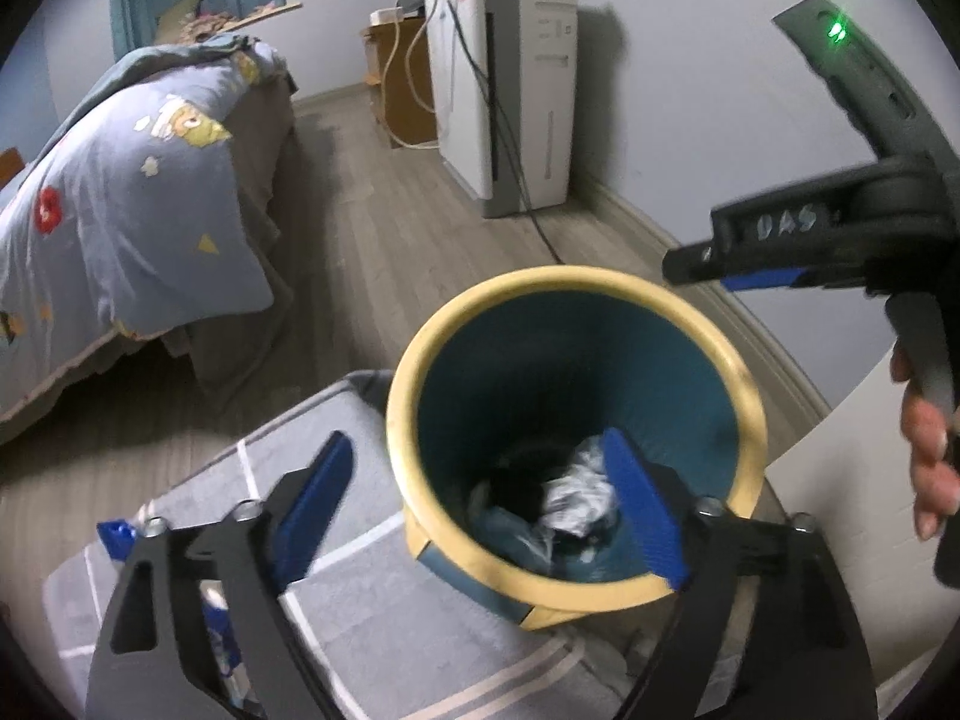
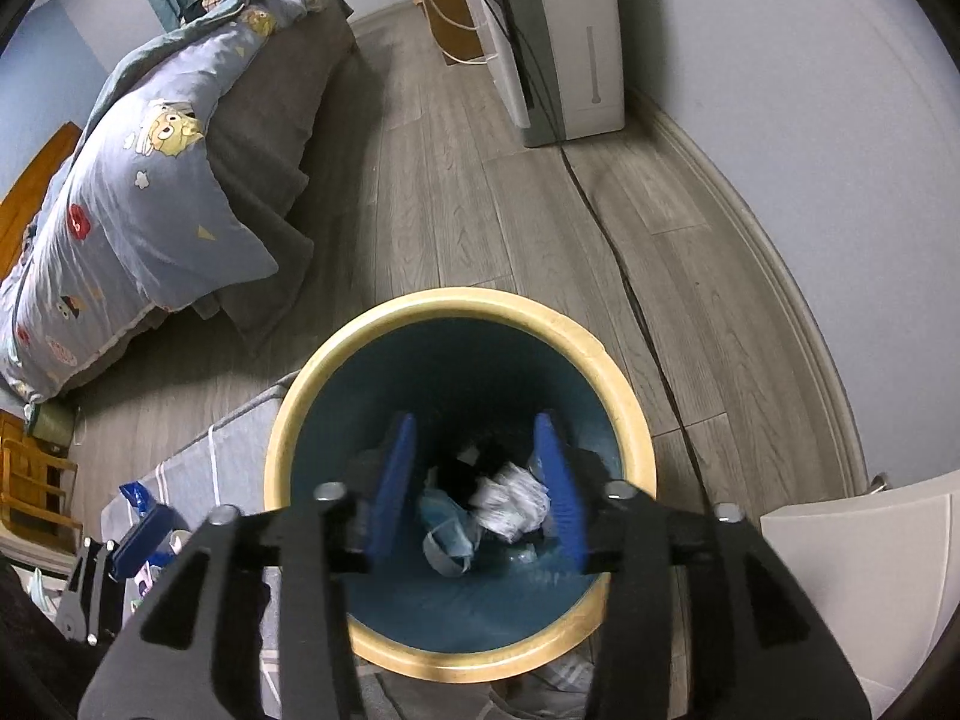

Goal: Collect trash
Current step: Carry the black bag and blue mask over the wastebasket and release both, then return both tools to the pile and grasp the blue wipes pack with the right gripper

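**Both grippers empty above the bin**

The trash bin [image 2: 459,480], blue inside with a yellow rim, stands on the wooden floor [image 2: 480,210], just beside a grey mat [image 1: 336,540] on its left. At its bottom lie a crumpled white paper [image 2: 513,504] and a pale blue face mask [image 2: 447,534].

The right gripper [image 2: 474,480] hangs directly over the mouth of the bin. Its blue pads [image 2: 393,480] are spread apart and nothing is between them; the paper is seen far below, in the gap. The left gripper [image 1: 486,516] is spread very wide. Its right pad is over the opening, and its left pad is outside the rim, over the mat. It also holds nothing.

I judge that the drop is finished, so the step in hand is to leave the bin and go for more trash. To do this well, both grippers should rise straight up first, so that no finger catches the rim and tips the bin. The jaws can remain spread. Some small things [image 2: 141,534] lie on the mat to the left, near the bin; I cannot tell what they are.
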{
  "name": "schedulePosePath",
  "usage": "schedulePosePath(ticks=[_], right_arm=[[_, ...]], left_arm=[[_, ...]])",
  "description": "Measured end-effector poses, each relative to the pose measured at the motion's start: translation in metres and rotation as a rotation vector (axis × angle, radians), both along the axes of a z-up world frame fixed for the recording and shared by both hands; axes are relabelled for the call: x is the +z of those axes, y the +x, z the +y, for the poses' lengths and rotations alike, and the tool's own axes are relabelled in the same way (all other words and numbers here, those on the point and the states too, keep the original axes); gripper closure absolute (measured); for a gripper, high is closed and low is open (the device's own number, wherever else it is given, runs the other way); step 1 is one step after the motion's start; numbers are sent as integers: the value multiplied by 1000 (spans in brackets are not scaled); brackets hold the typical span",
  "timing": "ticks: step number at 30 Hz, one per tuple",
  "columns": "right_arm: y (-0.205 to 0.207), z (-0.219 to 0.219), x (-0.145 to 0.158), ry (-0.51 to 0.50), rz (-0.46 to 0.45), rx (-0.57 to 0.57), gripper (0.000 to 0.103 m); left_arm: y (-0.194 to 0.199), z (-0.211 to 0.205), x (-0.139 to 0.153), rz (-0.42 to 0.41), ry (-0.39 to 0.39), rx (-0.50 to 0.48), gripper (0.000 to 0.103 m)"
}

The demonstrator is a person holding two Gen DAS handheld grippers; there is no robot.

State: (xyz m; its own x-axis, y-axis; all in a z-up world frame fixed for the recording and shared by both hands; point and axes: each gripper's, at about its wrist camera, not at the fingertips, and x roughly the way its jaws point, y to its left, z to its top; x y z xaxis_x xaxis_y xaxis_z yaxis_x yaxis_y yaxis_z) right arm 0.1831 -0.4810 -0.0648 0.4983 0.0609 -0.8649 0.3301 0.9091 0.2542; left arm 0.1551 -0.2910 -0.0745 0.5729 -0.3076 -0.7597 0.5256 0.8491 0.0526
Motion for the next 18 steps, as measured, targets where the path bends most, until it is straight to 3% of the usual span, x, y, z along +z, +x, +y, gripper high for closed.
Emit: schedulePosePath(ticks=[2,4,18], right_arm=[[-1,1,2,-3,-9,-5,22],[-1,2,6,-7,-25,-9,7],[-3,24,21,-114,1,-17,6]], left_arm=[[-1,4,0,-4,-3,7,12],[-1,10,-1,3,-7,19,10],[-18,70,29,-17,-17,109,7]])
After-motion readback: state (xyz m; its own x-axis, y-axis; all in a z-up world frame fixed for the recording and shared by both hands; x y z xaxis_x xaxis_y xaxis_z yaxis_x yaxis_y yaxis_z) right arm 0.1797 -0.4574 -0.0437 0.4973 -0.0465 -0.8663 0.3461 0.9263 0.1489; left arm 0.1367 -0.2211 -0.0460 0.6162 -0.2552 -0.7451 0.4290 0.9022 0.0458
